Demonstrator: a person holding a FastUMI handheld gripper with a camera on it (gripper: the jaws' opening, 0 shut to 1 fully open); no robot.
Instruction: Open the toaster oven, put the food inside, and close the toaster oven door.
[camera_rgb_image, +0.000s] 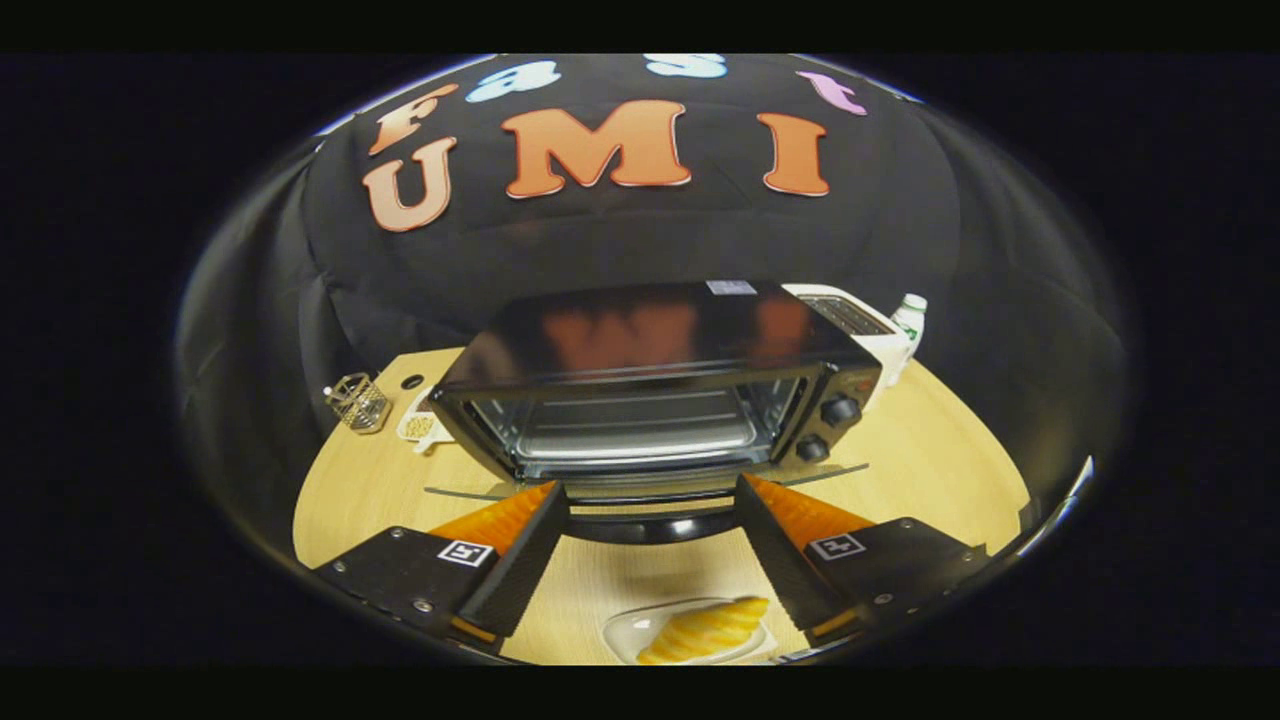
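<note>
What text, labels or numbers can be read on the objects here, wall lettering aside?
No readable text.
Sticker on the toaster oven top: too small.
Bottle label: blurred.
Marks beside the knobs: blurred.
Tags on the open claw, its fingers at the lowered door: patterns, not words.

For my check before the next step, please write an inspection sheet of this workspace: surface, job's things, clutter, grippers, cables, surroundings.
Surface: round light wooden table, bare in front.
Job's things: toaster oven with its door folded down open, rack inside bare; croissant on a clear plate, between the fingers, nearer than their tips.
Clutter: wire basket and small white item left of the oven; white toaster and bottle behind its right side.
Grippers: hand-held gripper open, tips at the door's front edge, holding nothing.
Cables: nothing seen.
Surroundings: black cloth wall.
</note>
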